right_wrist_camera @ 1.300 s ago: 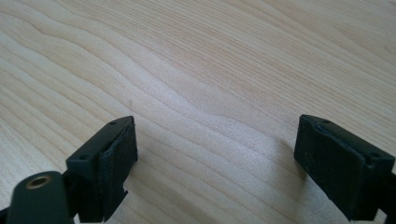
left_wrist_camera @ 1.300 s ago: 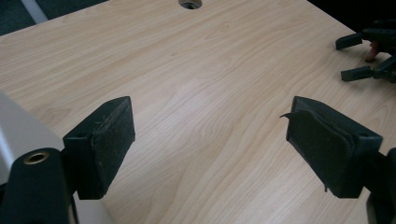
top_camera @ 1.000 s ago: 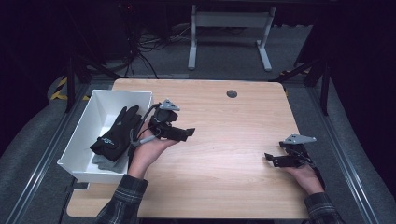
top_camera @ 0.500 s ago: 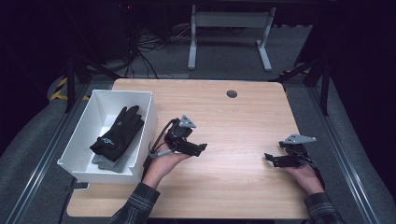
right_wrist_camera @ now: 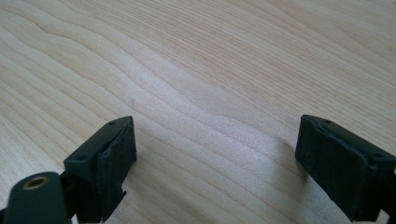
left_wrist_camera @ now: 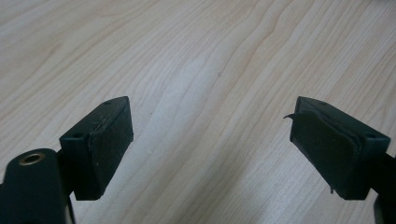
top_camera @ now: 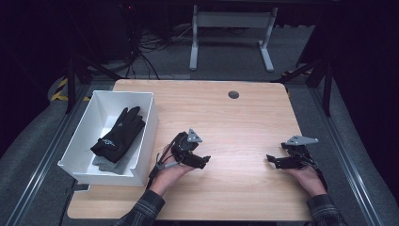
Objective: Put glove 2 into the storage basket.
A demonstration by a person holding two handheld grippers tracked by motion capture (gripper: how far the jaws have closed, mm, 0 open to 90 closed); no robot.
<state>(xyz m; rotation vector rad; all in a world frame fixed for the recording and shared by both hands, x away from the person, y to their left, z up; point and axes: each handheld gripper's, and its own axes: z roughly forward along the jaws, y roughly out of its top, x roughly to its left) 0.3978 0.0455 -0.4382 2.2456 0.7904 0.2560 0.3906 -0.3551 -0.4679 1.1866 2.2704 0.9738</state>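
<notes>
High view: we see the left gripper [top_camera: 203, 161] pulled back from the white bin [top_camera: 147, 136], jaws wide and empty; black glove [top_camera: 117, 135] lies inside, right gripper [top_camera: 272, 160] open, idle

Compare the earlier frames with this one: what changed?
The left gripper drew away from the white bin toward the table's middle, empty, fingers open. The black glove stayed in the bin. The right gripper stayed put, open.

High view overhead, gripper views near table [top_camera: 244, 122]
</notes>
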